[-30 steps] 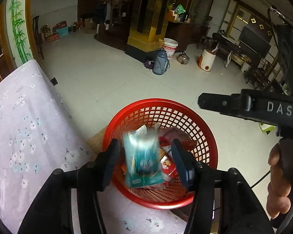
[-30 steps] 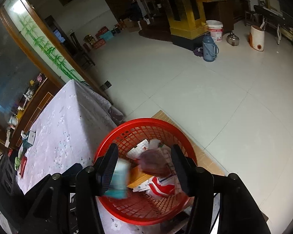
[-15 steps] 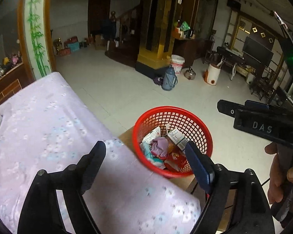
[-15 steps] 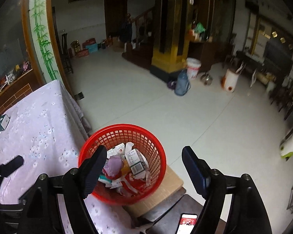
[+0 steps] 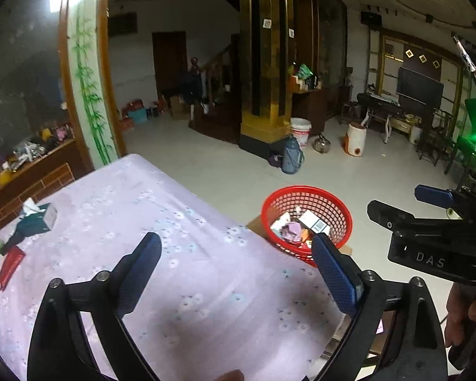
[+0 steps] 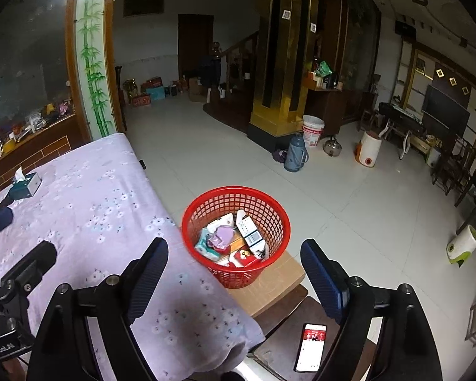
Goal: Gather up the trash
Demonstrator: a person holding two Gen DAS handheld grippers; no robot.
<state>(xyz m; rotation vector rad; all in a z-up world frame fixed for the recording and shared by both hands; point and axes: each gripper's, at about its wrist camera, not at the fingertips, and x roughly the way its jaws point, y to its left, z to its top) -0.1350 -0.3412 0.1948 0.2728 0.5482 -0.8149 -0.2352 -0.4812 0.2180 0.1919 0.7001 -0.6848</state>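
A: Right wrist view first. Where's the trash?

B: In the red basket (image 6: 236,231). Cartons, wrappers, a crumpled pink bit, all piled inside. Basket sits on a low wooden stand (image 6: 269,281), just off the corner of the table w/ the lilac flowered cloth (image 6: 89,222).

A: Right gripper (image 6: 234,273)?

B: Fingers spread wide, nothing between them. It's above & on the near side of the basket, which shows in the gap between the fingers.

A: Left gripper (image 5: 234,273)?

B: Same: spread apart, empty. Hangs over the cloth, table side of the basket. In the left wrist view the basket (image 5: 306,219) is past its right fingertip, partly hidden by it.

A: Anything else near the basket?

B: A phone (image 6: 311,346), screen lit, on a dark seat nearer the camera than the basket. On the table, well apart from the basket at the far end: tissue box (image 5: 36,219), a flat red thing (image 5: 9,268) & a dark bundle beside it. Can't tell what the red thing is.

A: Beyond the basket?

B: Pale tiled floor. Blue-grey thermos (image 6: 295,154), white bucket (image 6: 312,130), kettle (image 6: 332,147) by a gold & black pillar, all well behind the basket.

A: Can you see the other gripper from the left cam?

B: Yes, right of the basket, black body marked "DAS", a hand (image 5: 463,314) gripping it low at the frame edge.
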